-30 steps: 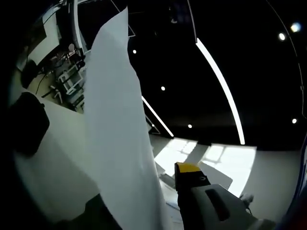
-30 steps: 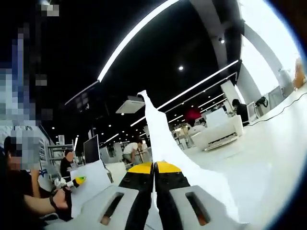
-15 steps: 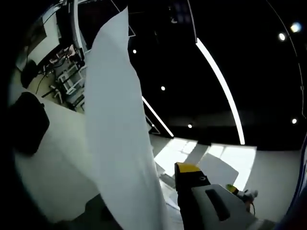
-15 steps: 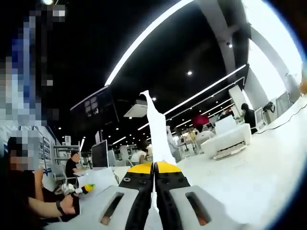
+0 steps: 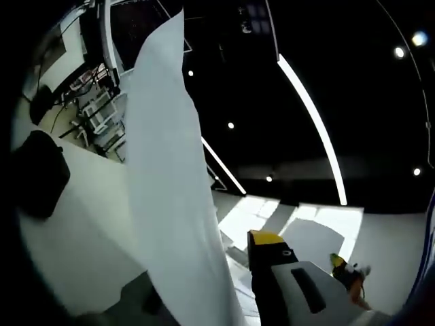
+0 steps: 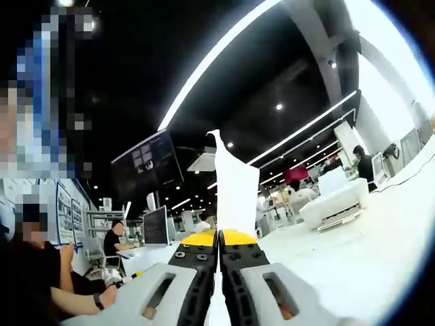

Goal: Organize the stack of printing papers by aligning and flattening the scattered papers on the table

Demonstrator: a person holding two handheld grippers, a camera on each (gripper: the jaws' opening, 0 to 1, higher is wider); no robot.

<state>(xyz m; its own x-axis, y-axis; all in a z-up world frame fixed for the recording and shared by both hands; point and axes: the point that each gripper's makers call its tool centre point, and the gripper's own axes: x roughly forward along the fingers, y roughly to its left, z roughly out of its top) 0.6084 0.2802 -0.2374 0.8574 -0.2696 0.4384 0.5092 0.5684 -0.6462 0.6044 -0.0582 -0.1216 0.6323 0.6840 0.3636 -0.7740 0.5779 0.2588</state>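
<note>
Fingers of the right gripper (image 6: 218, 239) were pinched on the paper (image 6: 236, 190), its long axis toward 12 o'clock; whether the left gripper (image 5: 253, 272) gripped was unclear.

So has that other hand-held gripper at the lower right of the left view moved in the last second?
Yes. The other hand-held gripper has come up and in against the bright floor patch, while the ceiling lights held still.

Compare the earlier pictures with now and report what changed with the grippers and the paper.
The right gripper stays shut on the paper; its camera has swung, so the background shifted. In the left gripper view, the other gripper has come further in from the right. The sheet there stays upright.
</note>
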